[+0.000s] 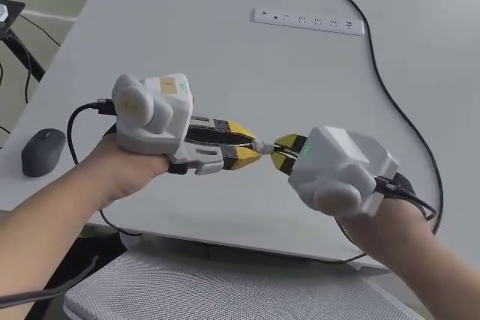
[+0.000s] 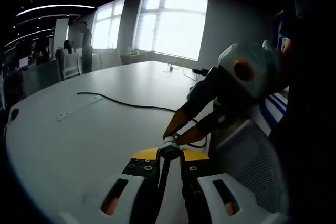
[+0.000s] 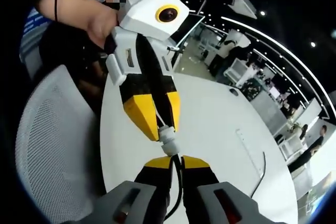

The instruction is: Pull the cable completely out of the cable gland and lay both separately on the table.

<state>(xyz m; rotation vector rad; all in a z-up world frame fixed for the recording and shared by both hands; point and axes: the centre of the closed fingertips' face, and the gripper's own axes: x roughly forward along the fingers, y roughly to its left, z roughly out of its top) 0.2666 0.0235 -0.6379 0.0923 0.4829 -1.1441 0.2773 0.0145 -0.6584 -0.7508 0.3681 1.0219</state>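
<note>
A small white cable gland (image 1: 261, 146) hangs in the air above the near edge of the white table (image 1: 225, 58), between the two grippers' yellow tips. My left gripper (image 1: 253, 148) comes in from the left and is shut on the gland (image 2: 170, 148). The right gripper (image 1: 276, 149) meets it nose to nose from the right. In the right gripper view a thin black cable (image 3: 177, 182) runs from the gland (image 3: 169, 142) down between my right gripper's (image 3: 177, 162) shut jaws. The left gripper (image 3: 164, 129) pinches the gland's far end there.
A white power strip (image 1: 307, 22) lies at the far side of the table, and its black cord (image 1: 397, 103) curves down the right side. A dark mouse (image 1: 43, 151) sits at the left edge. A grey mesh chair (image 1: 225, 290) stands below the near edge.
</note>
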